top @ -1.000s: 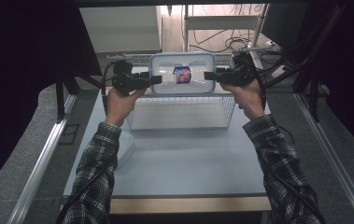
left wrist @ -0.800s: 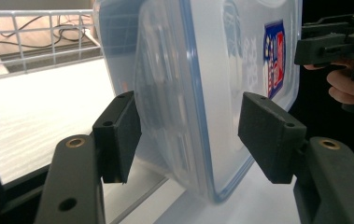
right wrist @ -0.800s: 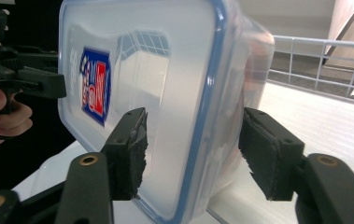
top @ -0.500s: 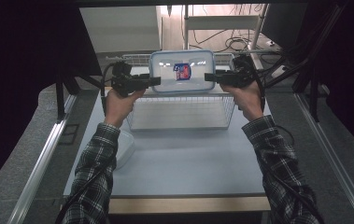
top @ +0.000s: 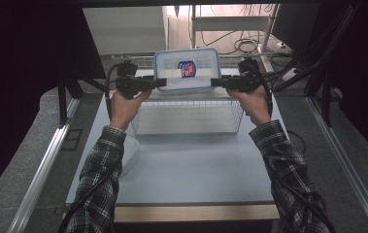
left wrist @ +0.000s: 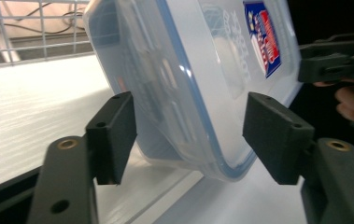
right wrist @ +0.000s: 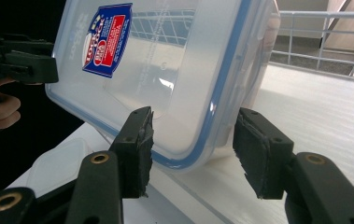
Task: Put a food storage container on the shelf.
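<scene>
A clear plastic container (top: pixel 186 70) with a blue-rimmed lid and a red-and-blue label stands tilted on its long edge at the far side of the wire basket (top: pixel 186 131). My left gripper (top: pixel 161 83) is at its left end. Its jaws have just been opening and straddle the corner (left wrist: pixel 202 70), with a gap at one pad (left wrist: pixel 277 135). My right gripper (top: pixel 215 82) is at the right end. Its jaws have just been closing, with one pad (right wrist: pixel 137 149) against the lid and the other against the base of the container (right wrist: pixel 165 70).
The white wire basket sits on a pale blue table (top: pixel 196 170). Another clear plastic piece (top: pixel 130 153) lies at the table's left edge, under the left sleeve. Black curtains flank both sides, and cables and shelving are behind the basket.
The container stands slightly higher and more upright than a second ago. Both hands have stayed almost where they were at its two ends.
</scene>
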{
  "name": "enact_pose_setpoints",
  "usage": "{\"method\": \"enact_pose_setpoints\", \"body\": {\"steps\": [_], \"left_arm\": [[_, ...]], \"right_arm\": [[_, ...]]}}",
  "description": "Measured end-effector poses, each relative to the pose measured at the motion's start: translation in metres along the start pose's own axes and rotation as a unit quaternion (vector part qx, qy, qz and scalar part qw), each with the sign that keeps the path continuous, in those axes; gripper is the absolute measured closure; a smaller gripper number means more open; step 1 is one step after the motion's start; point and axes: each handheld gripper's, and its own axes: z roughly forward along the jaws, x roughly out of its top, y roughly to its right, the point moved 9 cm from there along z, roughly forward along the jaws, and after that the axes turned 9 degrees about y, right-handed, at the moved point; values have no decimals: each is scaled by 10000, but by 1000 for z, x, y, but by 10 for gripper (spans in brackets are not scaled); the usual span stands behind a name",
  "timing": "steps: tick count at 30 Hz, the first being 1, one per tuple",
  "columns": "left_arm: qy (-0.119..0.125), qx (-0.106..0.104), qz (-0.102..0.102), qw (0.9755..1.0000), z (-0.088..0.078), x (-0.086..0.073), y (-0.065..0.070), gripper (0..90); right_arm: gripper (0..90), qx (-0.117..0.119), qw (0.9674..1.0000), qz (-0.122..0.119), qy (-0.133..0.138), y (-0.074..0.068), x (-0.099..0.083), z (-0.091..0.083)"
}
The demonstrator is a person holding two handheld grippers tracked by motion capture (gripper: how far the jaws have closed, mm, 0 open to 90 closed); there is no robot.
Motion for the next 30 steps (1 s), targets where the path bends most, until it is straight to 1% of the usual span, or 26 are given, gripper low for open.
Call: {"method": "enact_pose_setpoints", "body": {"steps": [2, 6, 9, 11, 12, 14, 15, 17, 19, 20, 21, 22, 24, 25, 26, 28, 30], "left_arm": [[15, 43, 15, 10000, 2, 0, 0, 306], [120, 35, -6, 9999, 4, 0, 0, 285], [217, -1, -109, 9997, 4, 0, -1, 282], [316, 40, -194, 9993, 4, 0, -3, 290], [337, 37, -195, 9992, 5, 0, -4, 286], [352, 52, -260, 9990, 5, 1, -5, 288], [341, 68, -255, 9991, 5, 1, -5, 285], [351, 189, -181, 9990, 3, 3, -8, 247], [409, 141, -224, 9988, 0, 5, -10, 240], [464, 124, -196, 9987, -2, 6, -10, 242], [489, 90, -146, 9987, -4, 6, -10, 256], [471, 32, -82, 9989, -5, 6, -8, 295], [388, 39, 29, 9992, -5, 4, -7, 359], [361, 25, 56, 9993, -5, 3, -6, 397], [340, 58, 75, 9994, -4, 3, -6, 414], [362, 52, -18, 9993, -4, 3, -6, 418], [380, 11, -89, 9992, -5, 3, -8, 436]], "right_arm": [[485, -15, 10000, -21, 2, -1, 1, 0], [498, -75, 10000, -32, 29, 0, 2, -1], [501, -123, 9999, -6, 68, 2, 4, -1], [502, -83, 10000, 30, 44, 1, 3, 0], [497, -56, 10000, 32, 34, 0, 3, 1], [496, -75, 10000, 43, 36, 0, 3, 2], [497, -72, 10000, 53, 32, 0, 3, 3], [500, -80, 9999, 102, 24, 0, 4, 3], [509, -99, 9998, 145, 35, 1, 5, 3], [515, -111, 9998, 162, 38, 1, 5, 3], [514, -128, 9998, 158, 49, 1, 6, 3], [513, -145, 9998, 154, 62, 2, 6, 3], [513, -135, 9997, 176, 76, 2, 7, 3], [513, -134, 9997, 188, 85, 2, 7, 3], [513, -153, 9996, 198, 103, 3, 7, 3], [516, -182, 9996, 194, 132, 3, 8, 3], [533, -217, 9995, 123, 169, 3, 9, 2]]}}
